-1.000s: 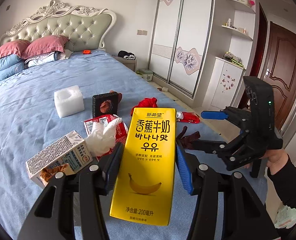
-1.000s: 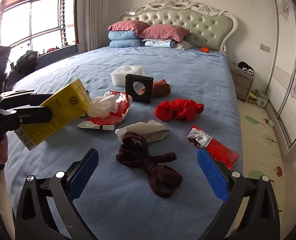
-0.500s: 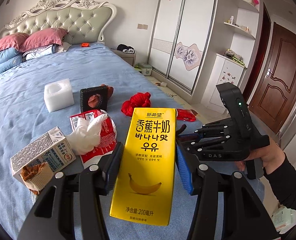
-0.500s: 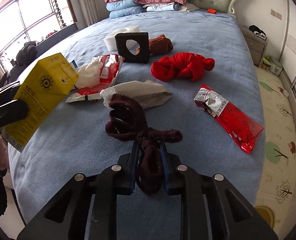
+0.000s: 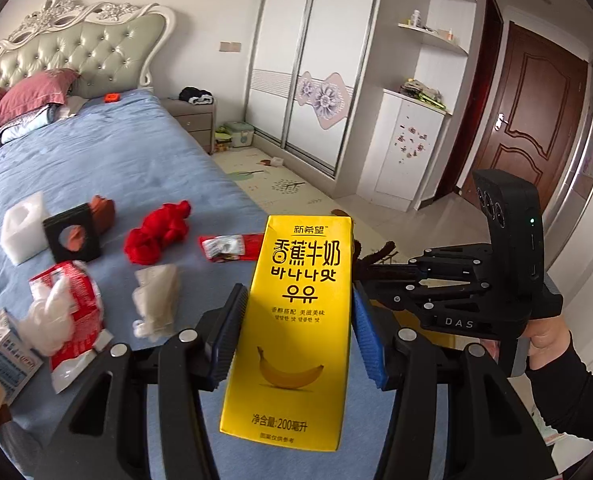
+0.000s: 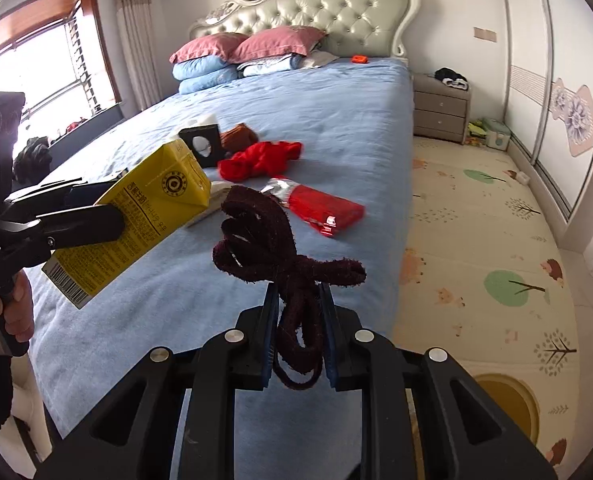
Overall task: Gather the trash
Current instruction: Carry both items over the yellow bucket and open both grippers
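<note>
A bedroom with a blue-covered bed (image 6: 336, 120), a tufted headboard behind it and a play mat (image 6: 496, 240) on the floor beside it. Nearest, the right gripper (image 6: 298, 332) has its fingers pinched nearly together on a dark maroon cord (image 6: 280, 248), which hangs in a loose knotted bundle clear of the bed. The left gripper (image 5: 294, 332) holds its fingers about half apart, clamped on the sides of a yellow carton (image 5: 296, 320), also lifted off the bed. Farther up the cover lie the remaining items: a crumpled tissue (image 5: 156, 300), a red-and-white wrapper (image 5: 72, 312), a white carton (image 5: 0, 356) at the left edge, a red packet (image 6: 320, 204), a red cloth (image 6: 260, 158), a black foam square (image 6: 202, 144) and a white foam block (image 5: 20, 228). No bin shows in either view. The likely risk: the cord is limp and caught only at its tail, so a swing could slide it out or snag its loops on the other gripper close by. The carton, gripped on smooth sides below its middle, could tip or slip if tilted.
</note>
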Demonstrator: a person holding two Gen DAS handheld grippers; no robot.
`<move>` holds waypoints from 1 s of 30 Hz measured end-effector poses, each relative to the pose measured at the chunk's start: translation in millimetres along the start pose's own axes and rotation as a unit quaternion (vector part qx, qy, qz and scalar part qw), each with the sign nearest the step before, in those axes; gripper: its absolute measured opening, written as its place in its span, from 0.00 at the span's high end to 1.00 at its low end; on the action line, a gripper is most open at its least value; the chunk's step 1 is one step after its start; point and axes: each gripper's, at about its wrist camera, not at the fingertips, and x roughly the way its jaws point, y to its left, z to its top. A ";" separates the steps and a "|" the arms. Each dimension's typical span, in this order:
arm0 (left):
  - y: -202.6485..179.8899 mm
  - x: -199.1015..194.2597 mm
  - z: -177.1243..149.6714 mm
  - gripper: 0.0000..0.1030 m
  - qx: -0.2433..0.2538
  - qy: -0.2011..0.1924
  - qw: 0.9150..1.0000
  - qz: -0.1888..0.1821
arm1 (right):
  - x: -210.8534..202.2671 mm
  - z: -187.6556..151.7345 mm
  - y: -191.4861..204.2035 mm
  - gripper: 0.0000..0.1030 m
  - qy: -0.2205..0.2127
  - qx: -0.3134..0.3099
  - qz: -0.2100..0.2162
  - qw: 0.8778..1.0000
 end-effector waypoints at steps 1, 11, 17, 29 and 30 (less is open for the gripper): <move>-10.9 9.9 2.5 0.49 0.005 0.005 1.000 -0.009 | -7.8 -4.9 -11.4 0.81 -0.002 0.009 -0.010 1.000; -118.0 121.9 32.3 0.49 0.048 0.070 0.991 -0.100 | -65.3 -81.2 -139.1 0.81 0.008 0.131 -0.111 0.985; -176.3 186.5 34.9 0.49 0.077 0.126 0.979 -0.140 | -87.0 -132.2 -190.3 0.81 0.030 0.187 -0.154 0.970; -221.0 270.2 16.8 0.49 0.073 0.202 0.963 -0.163 | -84.3 -178.8 -230.1 0.81 0.063 0.240 -0.164 0.955; -223.6 271.7 15.8 0.49 0.075 0.205 0.962 -0.164 | -83.5 -181.0 -232.9 0.80 0.064 0.242 -0.163 0.954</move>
